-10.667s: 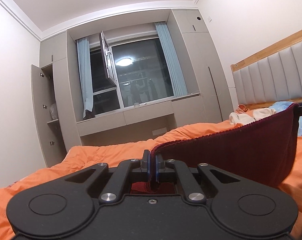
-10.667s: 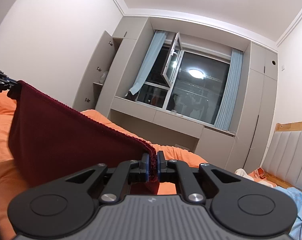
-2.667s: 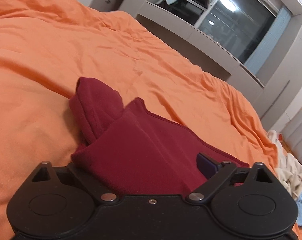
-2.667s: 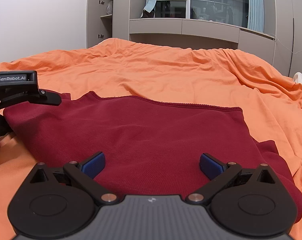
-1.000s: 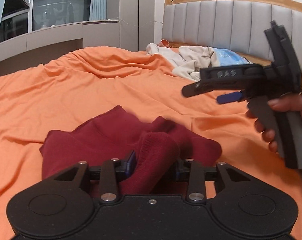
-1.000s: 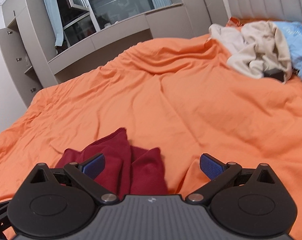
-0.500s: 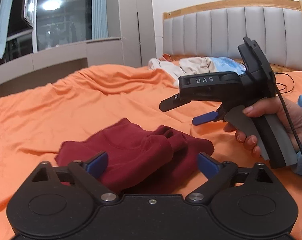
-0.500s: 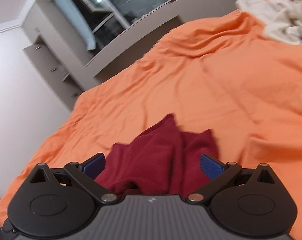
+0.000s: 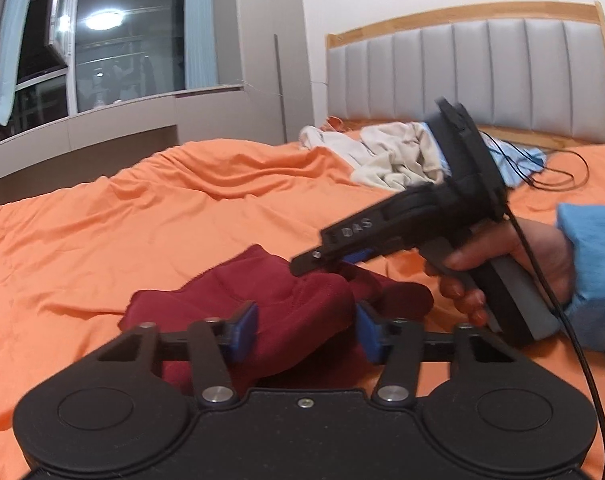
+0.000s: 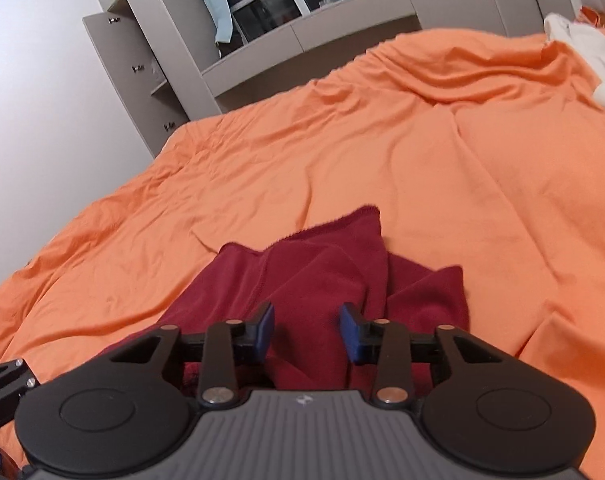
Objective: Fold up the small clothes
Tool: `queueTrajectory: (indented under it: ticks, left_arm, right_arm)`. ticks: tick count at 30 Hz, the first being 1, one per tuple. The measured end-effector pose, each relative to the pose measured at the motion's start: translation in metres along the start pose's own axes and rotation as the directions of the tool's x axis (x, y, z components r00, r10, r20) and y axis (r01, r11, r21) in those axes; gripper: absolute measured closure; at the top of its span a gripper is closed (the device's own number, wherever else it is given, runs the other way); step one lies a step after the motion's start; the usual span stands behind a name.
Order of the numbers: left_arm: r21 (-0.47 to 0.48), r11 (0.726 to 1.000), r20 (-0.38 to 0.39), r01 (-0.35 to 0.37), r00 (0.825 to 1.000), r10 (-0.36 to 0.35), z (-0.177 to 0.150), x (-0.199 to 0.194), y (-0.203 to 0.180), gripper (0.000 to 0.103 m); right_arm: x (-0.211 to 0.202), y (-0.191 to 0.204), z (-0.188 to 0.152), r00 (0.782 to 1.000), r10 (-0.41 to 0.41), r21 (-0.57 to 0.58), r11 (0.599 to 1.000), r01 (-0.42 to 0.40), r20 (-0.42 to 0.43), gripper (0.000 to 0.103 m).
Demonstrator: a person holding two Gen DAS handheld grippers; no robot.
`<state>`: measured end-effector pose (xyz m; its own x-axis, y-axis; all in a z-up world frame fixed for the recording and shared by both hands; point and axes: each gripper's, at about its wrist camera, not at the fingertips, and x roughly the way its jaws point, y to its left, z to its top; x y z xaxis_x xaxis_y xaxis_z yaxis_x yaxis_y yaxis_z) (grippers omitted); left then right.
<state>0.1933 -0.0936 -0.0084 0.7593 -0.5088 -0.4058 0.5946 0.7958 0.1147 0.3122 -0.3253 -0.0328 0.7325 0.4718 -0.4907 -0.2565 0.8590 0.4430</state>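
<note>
Tools [image 9: 305, 330] [image 10: 307, 330] agape over crumpled maroon knit garment [image 10: 326, 276]; orange duvet [image 10: 342, 152]

An orange bedspread [image 9: 150, 216] spreads ahead of the jaws and under them. Far beyond, to their right, pale clothes [image 9: 386, 156] lie heaped before a grey headboard [image 9: 482, 76]. Left beyond: window [image 9: 122, 44], open cupboard [image 10: 142, 68].

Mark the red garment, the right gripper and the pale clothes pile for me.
red garment [image 10: 322, 280]: right wrist view, on the bunched middle fold.
right gripper [image 9: 334, 264]: left wrist view, between its fingertips above the garment.
pale clothes pile [image 9: 390, 156]: left wrist view, on the cream fabric near the headboard.
</note>
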Motion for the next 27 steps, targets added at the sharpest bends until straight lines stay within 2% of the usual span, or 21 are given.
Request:
queueTrajectory:
  ticks: [3, 5, 7, 10, 13, 16, 18, 20, 22, 23, 27]
  left_arm:
    - [0.015, 1.0, -0.012, 0.008, 1.0, -0.008, -0.002, 0.002, -0.003, 0.06]
    - [0.016, 1.0, -0.018, 0.011, 1.0, -0.011, -0.002, 0.003, -0.003, 0.066]
    - [0.019, 1.0, -0.023, 0.015, 1.0, -0.015, -0.003, 0.004, -0.003, 0.073]
    - [0.026, 1.0, -0.026, 0.018, 1.0, -0.017, -0.004, 0.005, -0.005, 0.076]
    - [0.028, 0.999, -0.026, 0.018, 1.0, -0.017, -0.004, 0.005, -0.005, 0.076]
    - [0.025, 1.0, -0.027, 0.018, 0.999, -0.018, -0.004, 0.005, -0.005, 0.076]
    - [0.022, 1.0, -0.028, 0.019, 0.999, -0.018, -0.004, 0.005, -0.005, 0.076]
    - [0.019, 1.0, -0.03, 0.018, 0.999, -0.017, -0.004, 0.007, -0.005, 0.076]
    - [0.018, 1.0, -0.032, 0.016, 0.999, -0.015, -0.004, 0.008, -0.005, 0.076]
    - [0.019, 1.0, -0.032, 0.015, 0.999, -0.015, -0.004, 0.008, -0.005, 0.076]
    - [0.017, 1.0, -0.029, 0.009, 1.0, -0.008, -0.004, 0.008, -0.005, 0.084]
  right_arm:
    - [0.005, -0.005, -0.003, 0.999, 0.003, 0.036, 0.999, -0.001, -0.038, 0.061]
    - [0.005, -0.009, -0.003, 0.999, 0.001, 0.066, 0.998, 0.002, -0.044, 0.054]
    - [0.005, -0.014, -0.003, 0.999, 0.008, 0.093, 0.996, -0.004, -0.046, 0.053]
    - [0.005, -0.019, -0.004, 0.999, 0.017, 0.125, 0.992, -0.011, -0.048, 0.052]
    - [0.005, -0.024, -0.004, 0.998, 0.035, 0.162, 0.986, -0.026, -0.049, 0.046]
    - [0.007, -0.026, -0.005, 0.997, 0.048, 0.19, 0.981, -0.037, -0.054, 0.047]
    - [0.009, -0.026, -0.006, 0.997, 0.047, 0.194, 0.98, -0.035, -0.06, 0.049]
    - [0.01, -0.026, -0.007, 0.997, 0.041, 0.2, 0.979, -0.028, -0.06, 0.061]
    - [0.009, -0.026, -0.007, 0.998, 0.033, 0.204, 0.979, -0.022, -0.054, 0.079]
    - [0.008, -0.025, -0.007, 0.998, 0.029, 0.204, 0.979, -0.018, -0.048, 0.083]
    - [0.003, -0.021, -0.003, 1.0, 0.009, 0.183, 0.983, -0.008, -0.007, 0.093]
